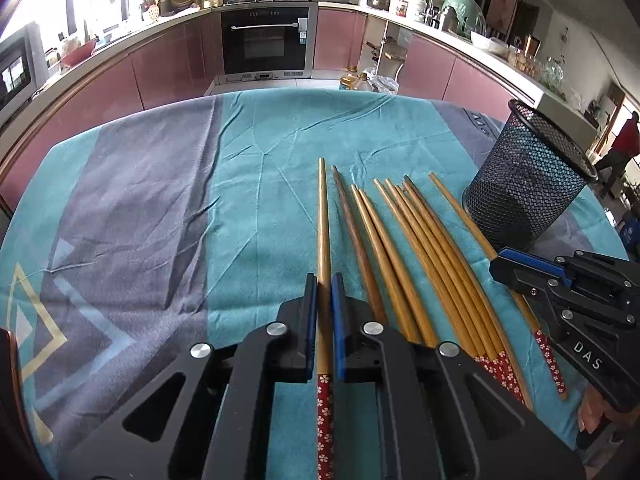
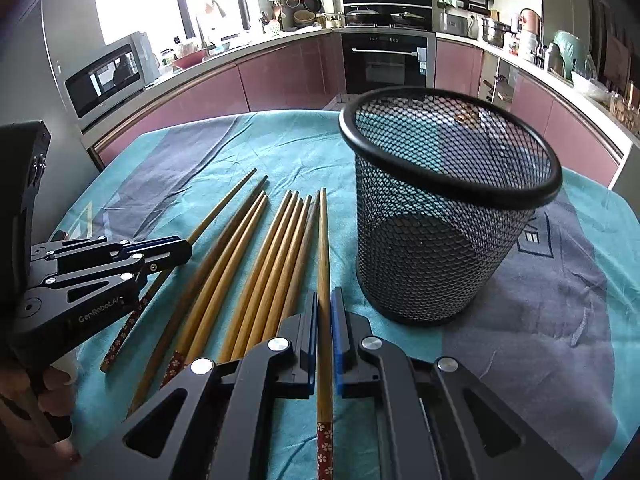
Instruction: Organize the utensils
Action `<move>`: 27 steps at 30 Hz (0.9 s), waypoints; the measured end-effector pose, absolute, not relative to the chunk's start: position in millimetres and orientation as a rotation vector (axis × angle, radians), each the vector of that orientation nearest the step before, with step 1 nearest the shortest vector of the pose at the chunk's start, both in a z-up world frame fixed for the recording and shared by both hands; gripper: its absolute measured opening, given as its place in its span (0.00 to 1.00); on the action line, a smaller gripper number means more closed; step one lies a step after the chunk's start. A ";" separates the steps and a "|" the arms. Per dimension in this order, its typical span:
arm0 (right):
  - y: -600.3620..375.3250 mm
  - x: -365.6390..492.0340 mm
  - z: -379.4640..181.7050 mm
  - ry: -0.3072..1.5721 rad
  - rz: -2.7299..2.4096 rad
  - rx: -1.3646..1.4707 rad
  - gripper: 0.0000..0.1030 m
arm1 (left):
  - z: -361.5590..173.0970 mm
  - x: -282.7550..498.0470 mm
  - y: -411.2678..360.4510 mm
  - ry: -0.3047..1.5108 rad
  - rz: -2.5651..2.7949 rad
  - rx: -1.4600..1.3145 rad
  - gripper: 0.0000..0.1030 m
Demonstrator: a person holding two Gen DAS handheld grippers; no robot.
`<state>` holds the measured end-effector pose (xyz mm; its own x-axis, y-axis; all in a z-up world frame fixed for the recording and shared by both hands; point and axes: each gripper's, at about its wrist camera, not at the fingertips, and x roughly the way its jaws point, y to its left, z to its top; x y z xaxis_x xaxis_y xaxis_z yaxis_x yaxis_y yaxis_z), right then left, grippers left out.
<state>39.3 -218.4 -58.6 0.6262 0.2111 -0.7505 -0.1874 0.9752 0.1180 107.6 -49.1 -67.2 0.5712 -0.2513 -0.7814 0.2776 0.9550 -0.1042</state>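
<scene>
Several wooden chopsticks (image 1: pixel 404 256) with red floral ends lie side by side on the cloth, also in the right wrist view (image 2: pixel 256 272). My left gripper (image 1: pixel 324 284) is shut on the leftmost chopstick (image 1: pixel 323 216); it also shows in the right wrist view (image 2: pixel 176 250). My right gripper (image 2: pixel 324 300) is shut on the rightmost chopstick (image 2: pixel 323 248); it also shows in the left wrist view (image 1: pixel 506 266). A black mesh cup (image 2: pixel 440 208) stands upright and empty just right of the chopsticks, also in the left wrist view (image 1: pixel 524 184).
A teal and grey cloth (image 1: pixel 140 208) covers the table. Beyond its far edge are pink kitchen cabinets (image 1: pixel 168 64), an oven (image 1: pixel 266 40) and a microwave (image 2: pixel 108 76). Oil bottles (image 1: pixel 354 80) stand on the floor behind the table.
</scene>
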 end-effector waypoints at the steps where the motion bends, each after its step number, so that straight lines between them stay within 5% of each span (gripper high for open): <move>1: -218.1 38.7 -57.1 0.861 0.231 0.029 0.06 | -65.9 106.8 -47.5 0.909 -0.312 0.025 0.08; 27: -225.2 20.4 -32.6 0.797 0.309 0.060 0.06 | -36.8 69.9 -32.2 0.839 -0.359 -0.016 0.08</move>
<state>20.4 -225.2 -32.6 0.6565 0.2946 -0.6944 -0.2498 0.9536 0.1683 69.9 -32.2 -36.8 0.6116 -0.3180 -0.7245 0.3051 0.9396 -0.1549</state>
